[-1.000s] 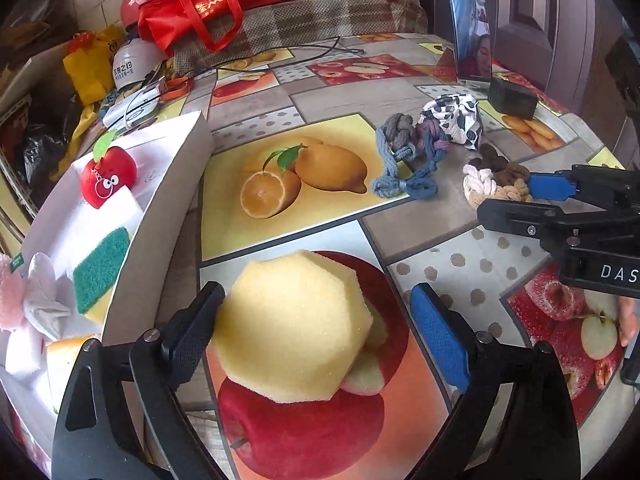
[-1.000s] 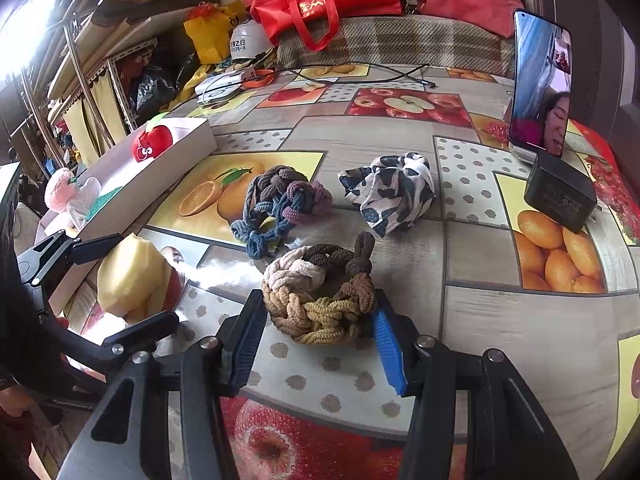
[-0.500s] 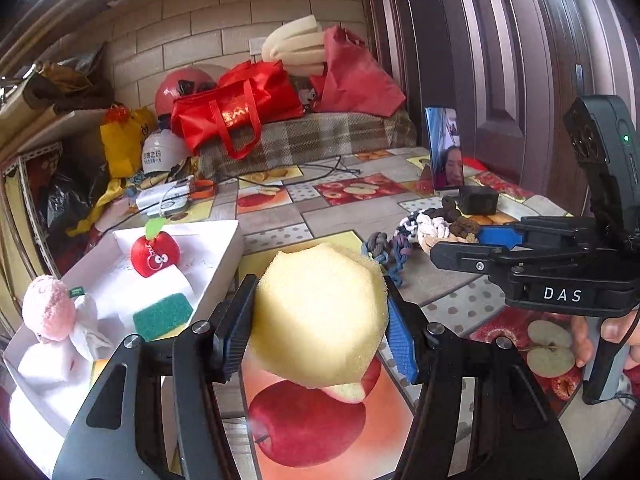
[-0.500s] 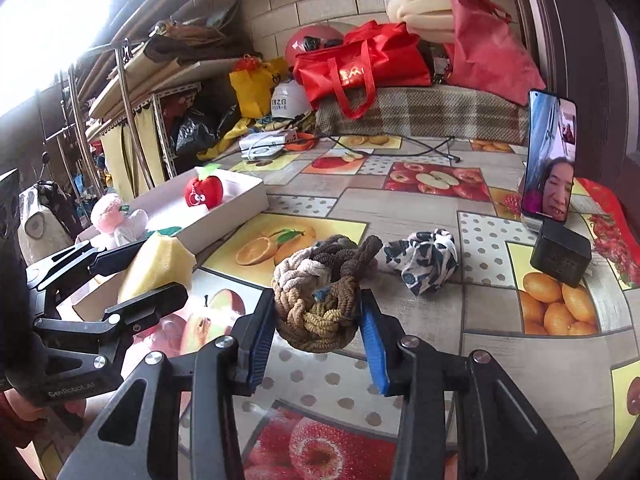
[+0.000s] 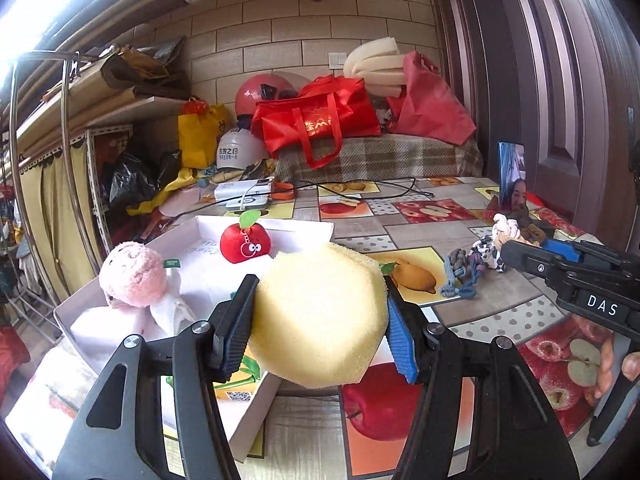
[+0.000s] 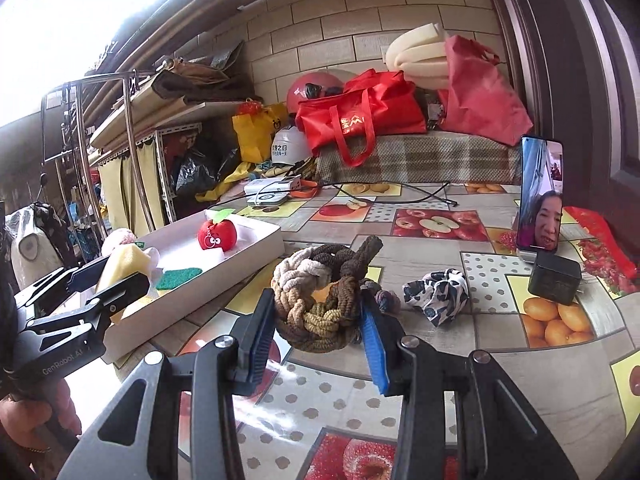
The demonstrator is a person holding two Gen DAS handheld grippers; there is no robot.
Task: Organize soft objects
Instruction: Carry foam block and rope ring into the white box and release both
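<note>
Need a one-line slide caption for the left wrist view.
Left gripper clamps a yellow sponge above the white box of soft toys, right gripper alongside holding a braided rope ring.

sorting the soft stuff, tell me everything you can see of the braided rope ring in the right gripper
The braided rope ring is a thick knotted loop of soft cord in cream, tan, olive and dark brown strands, with a dark stub end sticking up. It is lifted off the table, pinched at both sides by the right hand-held gripper and squashed slightly.

Cluttered home storeroom: shelves point(image 6: 160, 116), bags point(image 5: 320, 120), helmets point(image 5: 236, 152).
</note>
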